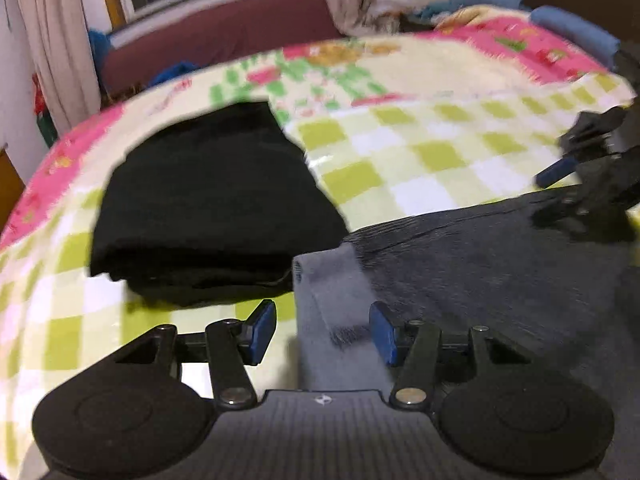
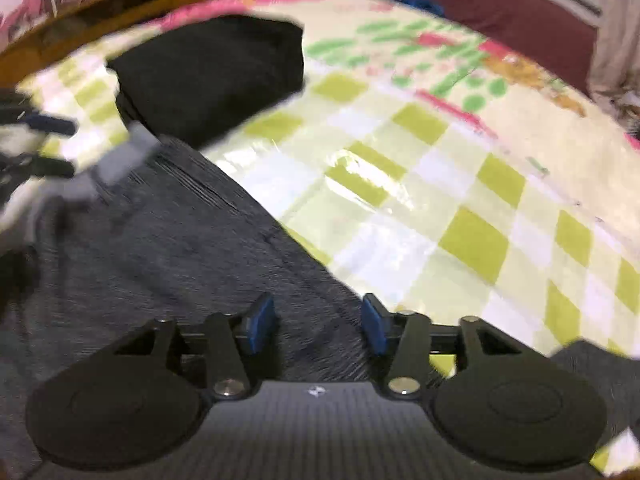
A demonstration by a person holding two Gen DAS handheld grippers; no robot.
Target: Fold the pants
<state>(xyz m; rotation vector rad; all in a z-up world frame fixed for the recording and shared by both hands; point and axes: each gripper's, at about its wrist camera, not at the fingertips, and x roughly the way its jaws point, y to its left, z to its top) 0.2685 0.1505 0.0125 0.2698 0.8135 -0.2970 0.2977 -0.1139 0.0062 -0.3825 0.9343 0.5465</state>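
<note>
Dark grey pants [image 1: 480,264] lie spread on the checked bedspread, with a lighter grey inside edge [image 1: 332,312] turned up at their left end. My left gripper [image 1: 323,330] is open, its blue pads either side of that light edge, close above it. My right gripper [image 2: 319,324] is open over the pants' far edge [image 2: 168,248]; it also shows in the left wrist view [image 1: 568,184] at the right. The left gripper shows blurred at the left of the right wrist view [image 2: 44,148].
A folded black garment [image 1: 212,200] lies on the bedspread [image 1: 420,152] just beyond the pants, also in the right wrist view [image 2: 216,72]. A maroon headboard [image 1: 224,32], curtains and piled clothes [image 1: 472,4] stand behind the bed.
</note>
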